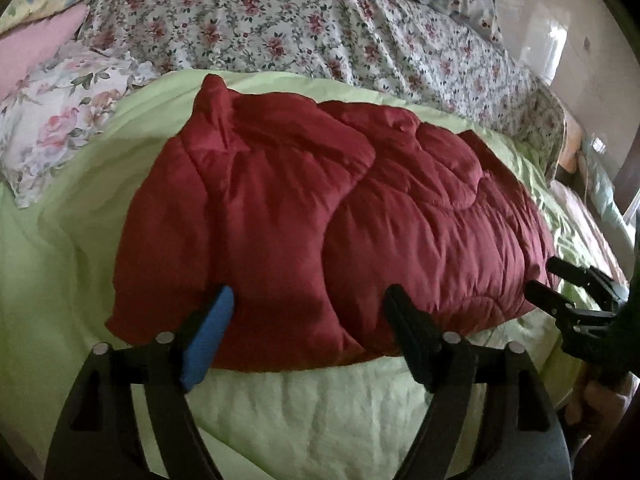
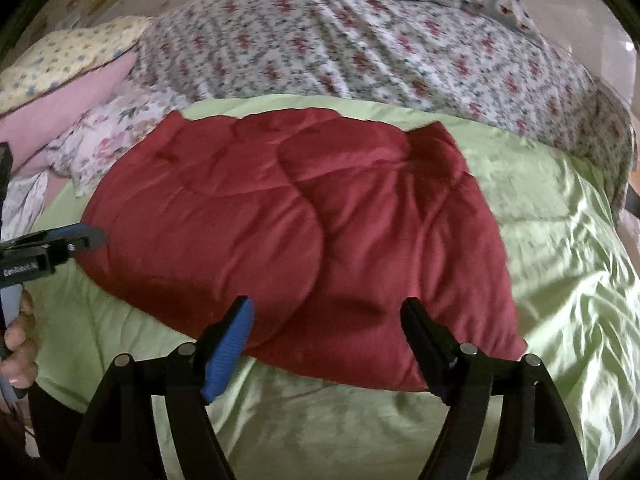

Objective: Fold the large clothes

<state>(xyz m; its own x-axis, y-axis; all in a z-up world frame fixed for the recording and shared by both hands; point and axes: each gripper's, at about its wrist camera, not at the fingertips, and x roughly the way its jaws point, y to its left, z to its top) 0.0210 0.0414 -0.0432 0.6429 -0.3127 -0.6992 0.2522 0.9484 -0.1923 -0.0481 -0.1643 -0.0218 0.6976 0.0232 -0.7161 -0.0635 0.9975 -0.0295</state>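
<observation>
A dark red quilted garment (image 1: 320, 208) lies folded into a thick bundle on the light green bed cover (image 1: 304, 408). My left gripper (image 1: 310, 302) hovers at the bundle's near edge, jaws wide apart, its blue pad (image 1: 212, 336) and its black finger over the red cloth without pinching it. In the right wrist view the same red garment (image 2: 304, 216) fills the middle. My right gripper (image 2: 328, 314) stands open over its near right edge. Each gripper shows in the other's view: the right gripper (image 1: 548, 278) at the bundle's right end, the left gripper (image 2: 86, 238) at its left end.
A floral duvet (image 1: 304, 16) is heaped behind the garment. Flowered and pink pillows (image 1: 60, 120) lie at the back left. A person's hand (image 2: 18, 340) holds the left gripper's handle. The bed's right edge and the floor (image 1: 560, 40) show at the far right.
</observation>
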